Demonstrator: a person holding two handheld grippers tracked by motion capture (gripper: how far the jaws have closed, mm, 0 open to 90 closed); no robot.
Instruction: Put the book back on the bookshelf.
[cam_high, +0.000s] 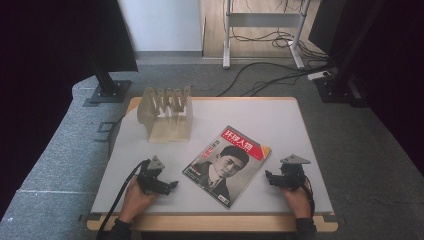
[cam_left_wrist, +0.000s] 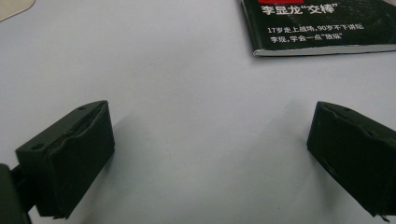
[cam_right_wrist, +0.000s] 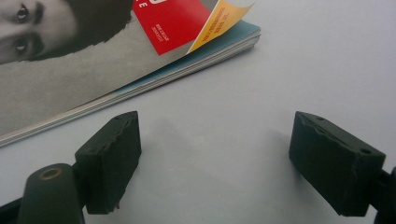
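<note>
Both hand-held grippers rest low on the counter (cam_high: 300, 125) at the near edge, one on each side of the magazine (cam_high: 227, 165). The left hand-held gripper (cam_high: 172, 186) has its jaws spread wide, and between them I see nothing but bare white counter; it holds nothing and touches nothing. The right hand-held gripper (cam_high: 268, 179) is also wide open and empty, with plain counter between its jaws.

The magazine lies flat between them, turned at an angle, with its cover up. In the left gripper view, its dark lower corner (cam_left_wrist: 322, 28) is just ahead of the jaws and a little to the side, near but apart. In the right gripper view, the stacked page edges (cam_right_wrist: 154, 79) run past the jaws close by, and the yellow corner of the cover (cam_right_wrist: 222, 21) curls up from the pages below.

I judge that the step in hand is the approach to the magazine. To do it well, one gripper should come in low, almost along the counter, so that one jaw slides under the page edge and the other comes over the cover. The curled corner on the right side looks like the easiest entry. The grip should take the whole thickness and not only the cover, or the pages may fan open.

Farther back, a wooden rack (cam_high: 167, 112) with upright slots stands near the far left of the counter, well apart from the magazine.
</note>
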